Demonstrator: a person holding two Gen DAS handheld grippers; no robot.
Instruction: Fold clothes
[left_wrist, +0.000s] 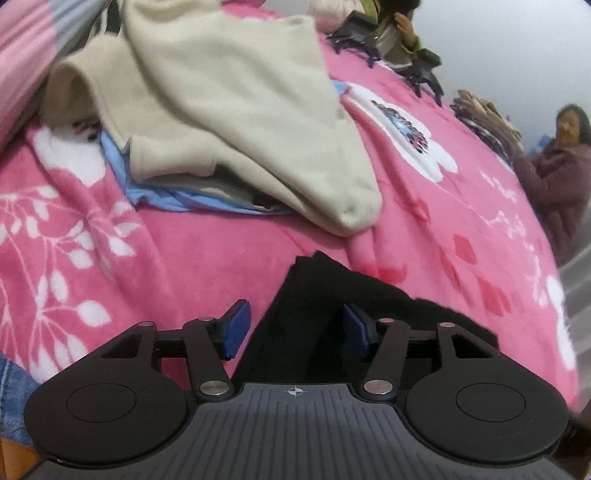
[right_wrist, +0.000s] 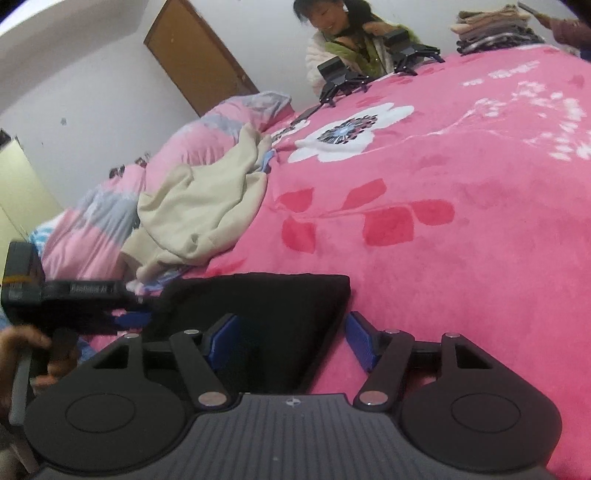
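A black garment (left_wrist: 325, 295) lies flat on the pink flowered blanket (left_wrist: 184, 251), right below both grippers. My left gripper (left_wrist: 295, 330) is open; the cloth's edge runs between its blue pads and neither pad presses on it. My right gripper (right_wrist: 291, 341) is also open over the same black garment (right_wrist: 266, 302), with its left pad above the cloth and its right pad past the cloth's edge. In the right wrist view the left gripper (right_wrist: 136, 317) reaches in at the garment's left corner. A crumpled cream garment (left_wrist: 240, 110) lies farther back on a light blue one (left_wrist: 147, 192).
A pink and grey quilt (right_wrist: 110, 221) is heaped at the bed's left. Across the bed a person (right_wrist: 340, 40) holds two black grippers (right_wrist: 343, 79). A stack of folded clothes (right_wrist: 495, 29) stands at the far right corner, next to another person (left_wrist: 557, 177).
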